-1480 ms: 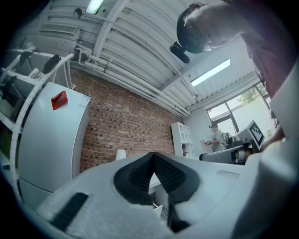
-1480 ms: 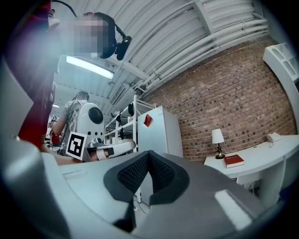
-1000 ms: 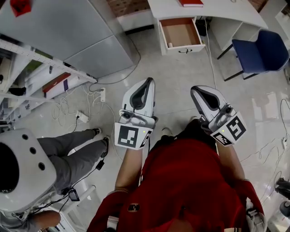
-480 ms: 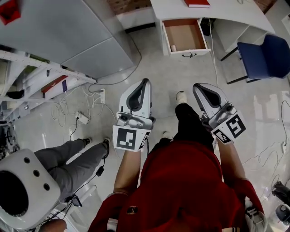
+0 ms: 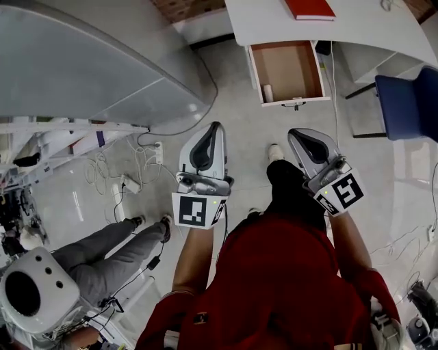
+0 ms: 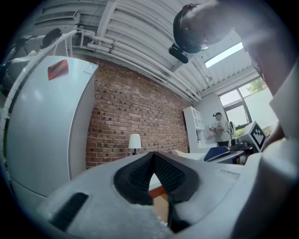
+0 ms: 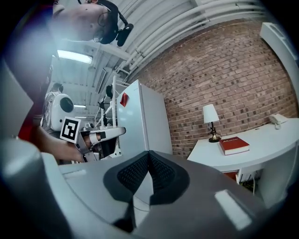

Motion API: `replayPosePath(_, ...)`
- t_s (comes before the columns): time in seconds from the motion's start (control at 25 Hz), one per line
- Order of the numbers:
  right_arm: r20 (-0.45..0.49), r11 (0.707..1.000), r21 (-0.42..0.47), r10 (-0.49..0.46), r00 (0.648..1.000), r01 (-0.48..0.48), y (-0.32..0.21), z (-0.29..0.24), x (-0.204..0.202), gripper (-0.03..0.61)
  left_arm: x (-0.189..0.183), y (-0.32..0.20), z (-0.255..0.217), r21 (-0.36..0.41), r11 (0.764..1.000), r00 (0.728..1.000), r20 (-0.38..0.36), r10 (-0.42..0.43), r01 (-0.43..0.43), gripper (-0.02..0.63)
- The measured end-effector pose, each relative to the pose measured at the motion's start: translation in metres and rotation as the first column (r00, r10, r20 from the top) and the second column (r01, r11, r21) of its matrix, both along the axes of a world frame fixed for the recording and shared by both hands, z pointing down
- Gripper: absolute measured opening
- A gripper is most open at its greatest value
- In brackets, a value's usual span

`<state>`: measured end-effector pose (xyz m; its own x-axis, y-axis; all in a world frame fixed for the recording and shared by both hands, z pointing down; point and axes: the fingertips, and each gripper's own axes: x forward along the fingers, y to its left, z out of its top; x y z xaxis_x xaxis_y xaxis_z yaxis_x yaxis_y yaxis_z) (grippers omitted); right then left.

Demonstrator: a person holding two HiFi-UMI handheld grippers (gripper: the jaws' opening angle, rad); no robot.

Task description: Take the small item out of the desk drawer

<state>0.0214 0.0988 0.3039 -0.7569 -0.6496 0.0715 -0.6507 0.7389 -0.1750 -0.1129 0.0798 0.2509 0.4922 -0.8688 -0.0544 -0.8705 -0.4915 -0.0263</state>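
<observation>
Left claw (image 5: 217,128) and right claw (image 5: 294,134), both closed with nothing between the jaws, held side by side well apart from the open drawer (image 5: 294,65). Small white item (image 5: 267,92) lies in the drawer's front-left corner. Red book (image 5: 310,8) rests on the white worktop (image 5: 369,31); its cover lettering is illegible.

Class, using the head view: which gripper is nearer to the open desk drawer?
Right. The right gripper is short of the open drawer, nearly in line with its front. The left gripper is equally short of it but off to the drawer's left, so farther away.
</observation>
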Motion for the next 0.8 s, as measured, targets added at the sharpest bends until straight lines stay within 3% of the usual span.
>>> replayPosePath(0.28, -0.014, 0.996, -0.051, -0.07, 0.997, 0.069, -0.109, 0.031, 0.022, 0.012, 0.019, -0.108, 0.035, -0.077, 0.996, 0.999, 0.016, -0.032, 0.034, 0.003)
replayPosePath(0.48, -0.072, 0.989, -0.07, -0.132, 0.989, 0.127, -0.16, 0.051, 0.037, 0.012, 0.038, -0.152, 0.053, -0.121, 0.991, 0.998, 0.031, -0.046, 0.049, 0.003)
replayPosePath(0.8, -0.183, 0.955, -0.072, -0.298, 0.937, 0.289, -0.215, 0.089, 0.037, 0.012, 0.048, -0.195, 0.074, -0.166, 0.983, 0.997, 0.037, -0.066, 0.071, 0.003)
